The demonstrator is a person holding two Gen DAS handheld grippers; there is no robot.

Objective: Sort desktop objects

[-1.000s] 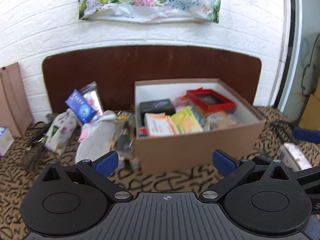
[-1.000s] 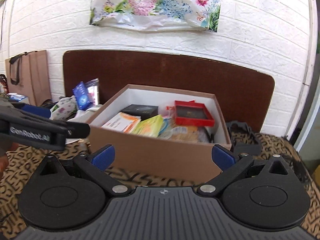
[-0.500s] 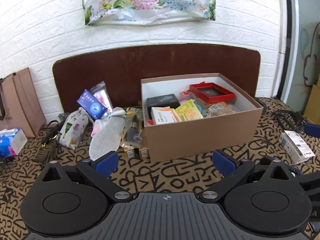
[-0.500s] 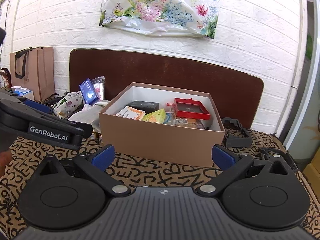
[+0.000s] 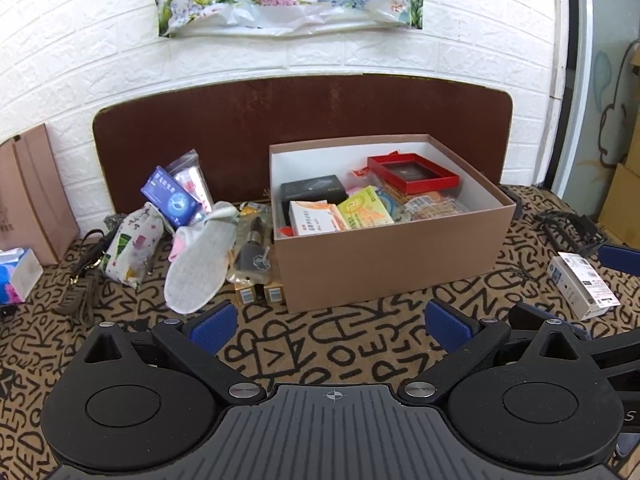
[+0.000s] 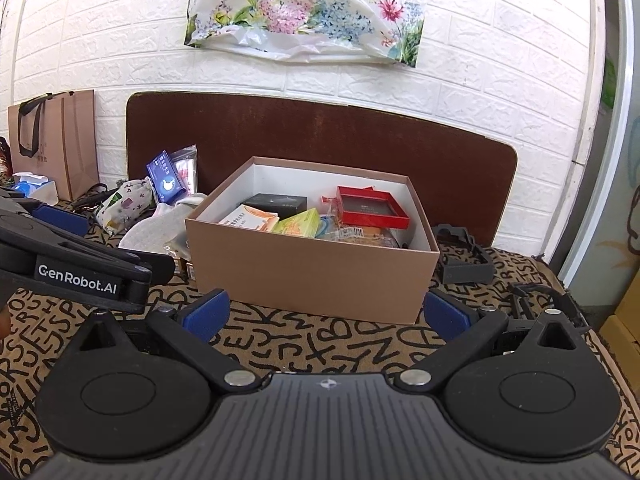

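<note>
A brown cardboard box [image 5: 384,264] [image 6: 308,276] stands mid-table, holding a red box [image 5: 414,172], a black box [image 5: 312,189], an orange-white packet [image 5: 316,218] and a green packet [image 5: 366,210]. Left of it lie a white insole [image 5: 200,264], a patterned pouch [image 5: 134,242], a blue packet [image 5: 170,196] and a clear bag with a dark tool [image 5: 252,250]. A white carton [image 5: 582,284] lies at the right. My left gripper [image 5: 334,326] is open and empty, short of the box. My right gripper [image 6: 326,314] is open and empty too, near the box's front.
The table wears a tan cloth with black letters [image 5: 328,348]. A brown board [image 5: 304,120] leans on the white brick wall. A paper bag [image 6: 56,140] and a tissue pack [image 5: 16,276] sit far left. Black plastic parts [image 6: 464,260] lie right of the box.
Both grippers have drawn back and up from the box, so more of the table shows in front of it. Their jaws have stayed open.
</note>
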